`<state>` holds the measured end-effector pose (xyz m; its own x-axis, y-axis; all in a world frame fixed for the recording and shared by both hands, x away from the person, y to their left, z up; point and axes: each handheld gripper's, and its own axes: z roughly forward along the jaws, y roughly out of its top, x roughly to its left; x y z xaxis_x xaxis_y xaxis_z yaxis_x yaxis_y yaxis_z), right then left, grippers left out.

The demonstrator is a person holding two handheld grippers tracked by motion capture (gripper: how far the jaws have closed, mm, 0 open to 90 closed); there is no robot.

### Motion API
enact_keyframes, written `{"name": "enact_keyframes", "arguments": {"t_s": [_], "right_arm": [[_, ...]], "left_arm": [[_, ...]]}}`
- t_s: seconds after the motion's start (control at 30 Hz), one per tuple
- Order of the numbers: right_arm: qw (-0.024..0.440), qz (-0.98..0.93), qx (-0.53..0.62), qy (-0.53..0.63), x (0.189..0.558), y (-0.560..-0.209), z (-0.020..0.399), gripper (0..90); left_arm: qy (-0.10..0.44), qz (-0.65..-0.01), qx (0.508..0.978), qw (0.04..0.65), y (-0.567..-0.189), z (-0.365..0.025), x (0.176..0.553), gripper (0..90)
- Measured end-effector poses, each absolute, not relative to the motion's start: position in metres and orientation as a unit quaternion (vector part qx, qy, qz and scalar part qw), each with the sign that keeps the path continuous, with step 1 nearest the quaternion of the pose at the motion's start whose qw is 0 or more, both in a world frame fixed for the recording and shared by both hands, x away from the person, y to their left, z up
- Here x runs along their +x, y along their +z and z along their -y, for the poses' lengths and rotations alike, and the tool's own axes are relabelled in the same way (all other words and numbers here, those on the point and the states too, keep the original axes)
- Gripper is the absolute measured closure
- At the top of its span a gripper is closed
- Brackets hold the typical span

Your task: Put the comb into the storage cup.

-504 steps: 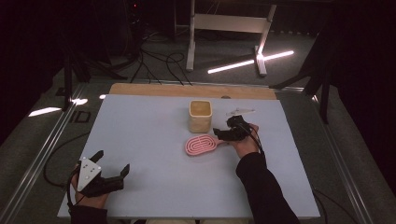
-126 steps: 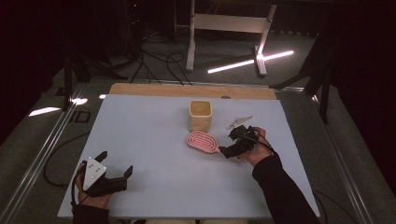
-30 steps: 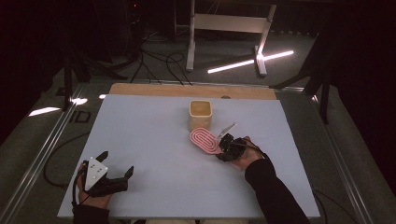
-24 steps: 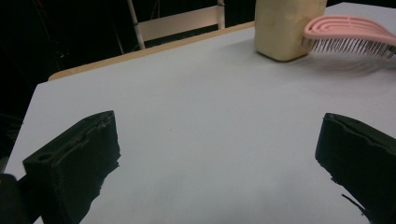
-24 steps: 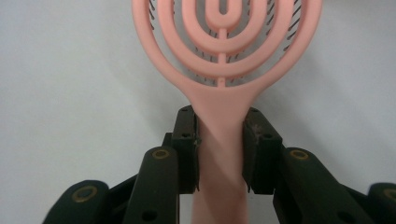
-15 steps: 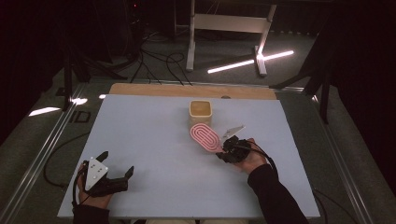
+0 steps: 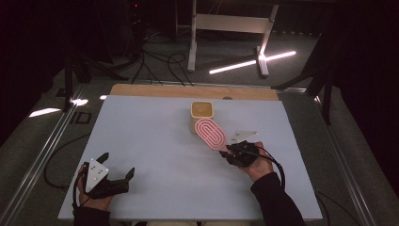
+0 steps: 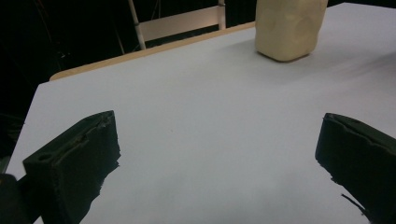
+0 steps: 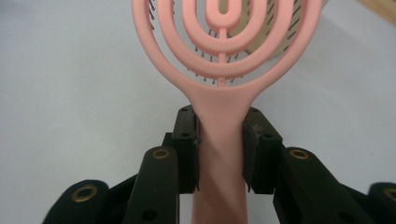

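Pink ringed hairbrush [image 9: 224,60], dark bristles | we clamp its handle in our right gripper [image 9: 219,149], head raised toward the beige cup [image 7: 202,109] | left gripper [image 7: 115,181] gaping, empty on the bench [image 7: 155,141]

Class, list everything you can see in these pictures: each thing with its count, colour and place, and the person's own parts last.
Hairbrush: one, pink, held by its handle, head raised toward the cup.
Cup: one, cream, upright at the table's far middle.
Table: one, pale top with a wooden far edge.
Frame stand: one, white, on the floor beyond the table.
Right gripper: one, black, shut on the hairbrush handle.
Left gripper: one, black, open, near left corner.
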<state>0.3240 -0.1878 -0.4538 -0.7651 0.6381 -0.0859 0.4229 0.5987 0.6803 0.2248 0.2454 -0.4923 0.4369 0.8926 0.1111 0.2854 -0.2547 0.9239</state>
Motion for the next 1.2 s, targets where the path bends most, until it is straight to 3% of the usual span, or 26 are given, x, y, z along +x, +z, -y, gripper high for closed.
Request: {"name": "enact_keyframes", "arguments": {"t_s": [1.2], "right_arm": [[0.188,-0.809,0.343,0.440,0.296,-0.449,0.218,69.7]], "left_arm": [[0.333,-0.400,0.727,0.447,-0.492,-0.239,0.226,0.2]]}}
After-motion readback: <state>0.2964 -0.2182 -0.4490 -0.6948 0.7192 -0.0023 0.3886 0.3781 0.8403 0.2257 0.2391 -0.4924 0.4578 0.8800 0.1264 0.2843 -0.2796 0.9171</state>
